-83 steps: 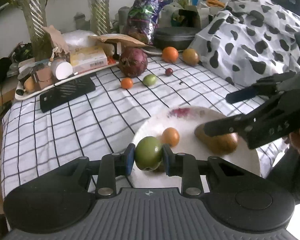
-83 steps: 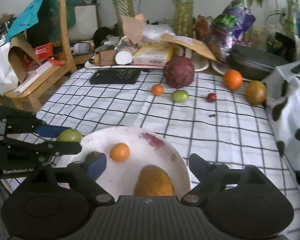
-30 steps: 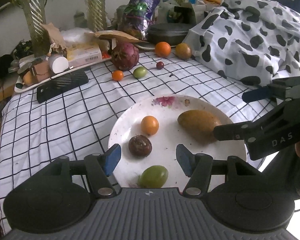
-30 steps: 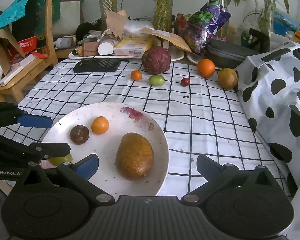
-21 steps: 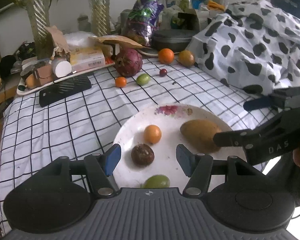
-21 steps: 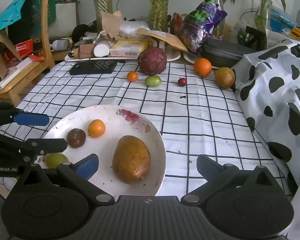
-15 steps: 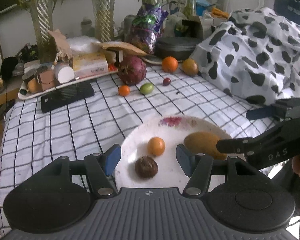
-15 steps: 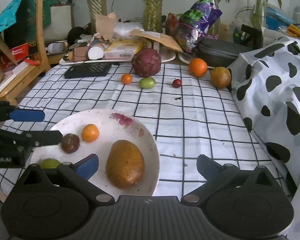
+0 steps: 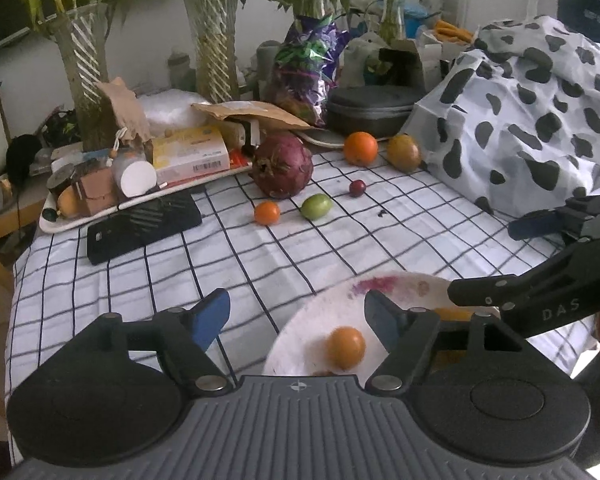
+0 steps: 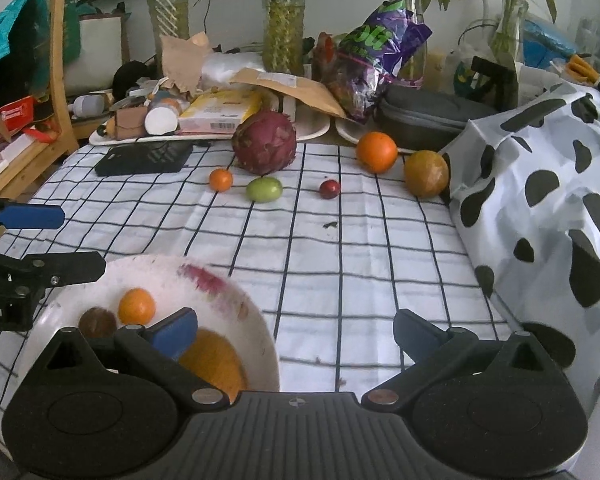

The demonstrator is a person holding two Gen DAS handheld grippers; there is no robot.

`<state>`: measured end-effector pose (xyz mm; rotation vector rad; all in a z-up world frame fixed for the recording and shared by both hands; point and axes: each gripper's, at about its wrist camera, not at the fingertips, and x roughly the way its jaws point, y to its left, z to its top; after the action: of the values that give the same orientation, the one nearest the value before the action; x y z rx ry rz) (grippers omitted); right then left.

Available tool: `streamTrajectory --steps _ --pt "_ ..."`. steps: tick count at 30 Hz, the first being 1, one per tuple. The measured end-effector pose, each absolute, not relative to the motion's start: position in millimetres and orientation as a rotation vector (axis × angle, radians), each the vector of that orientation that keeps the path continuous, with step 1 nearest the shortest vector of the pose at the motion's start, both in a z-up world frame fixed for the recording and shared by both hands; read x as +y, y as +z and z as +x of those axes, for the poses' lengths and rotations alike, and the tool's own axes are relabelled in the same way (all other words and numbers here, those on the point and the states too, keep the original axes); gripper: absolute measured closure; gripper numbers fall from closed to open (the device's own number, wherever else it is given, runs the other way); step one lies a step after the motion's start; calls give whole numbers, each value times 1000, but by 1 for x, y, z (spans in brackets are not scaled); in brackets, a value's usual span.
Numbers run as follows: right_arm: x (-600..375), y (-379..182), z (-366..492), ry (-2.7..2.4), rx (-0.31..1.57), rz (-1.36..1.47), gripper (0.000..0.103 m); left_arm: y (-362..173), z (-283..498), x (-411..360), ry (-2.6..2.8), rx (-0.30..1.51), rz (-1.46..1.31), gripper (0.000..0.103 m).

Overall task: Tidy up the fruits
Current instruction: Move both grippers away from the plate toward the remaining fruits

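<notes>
A white plate (image 10: 256, 332) lies at the near edge of the checked cloth and holds a small orange fruit (image 10: 137, 305), a dark brown fruit (image 10: 97, 322) and a large yellow-brown fruit (image 10: 216, 362). In the left wrist view the plate (image 9: 300, 332) and the orange fruit (image 9: 345, 347) show near the right finger. My left gripper (image 9: 297, 316) is open and empty above the plate's left edge. My right gripper (image 10: 296, 330) is open and empty over the plate's right edge. Farther off lie a purple-red round fruit (image 10: 265, 147), a small orange fruit (image 10: 221, 179), a green fruit (image 10: 264, 189), a small red fruit (image 10: 329, 189), an orange (image 10: 376, 151) and a brownish fruit (image 10: 425, 173).
A black flat device (image 10: 144, 163) and a cluttered white tray (image 10: 112, 138) sit at the back left. A dark case (image 10: 428, 118), a purple snack bag (image 10: 374, 60) and plant vases stand behind. A cow-print cloth (image 10: 540, 200) heaps up on the right. A wooden chair (image 10: 60, 80) is at far left.
The left gripper let go of the green fruit onto the plate, opened and drew back and up. Both cameras tilted up, so the plate slid low in both views.
</notes>
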<state>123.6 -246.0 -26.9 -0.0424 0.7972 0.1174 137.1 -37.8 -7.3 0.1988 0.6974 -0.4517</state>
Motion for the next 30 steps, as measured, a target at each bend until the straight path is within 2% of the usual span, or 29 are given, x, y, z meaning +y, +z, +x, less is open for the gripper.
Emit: streamTrajectory --steps 22,24,26,30 --pt "-234 -38 201 171 800 -103 0 -28 220 -38 -450 735 262 30" --pt "-231 -39 209 183 803 -111 2 -31 227 -38 -451 740 266 30" --pt "-228 -41 217 194 806 -121 9 -33 234 -37 -453 740 266 30" --pt "-221 -45 232 211 807 -143 12 -37 248 -34 -445 750 264 30"
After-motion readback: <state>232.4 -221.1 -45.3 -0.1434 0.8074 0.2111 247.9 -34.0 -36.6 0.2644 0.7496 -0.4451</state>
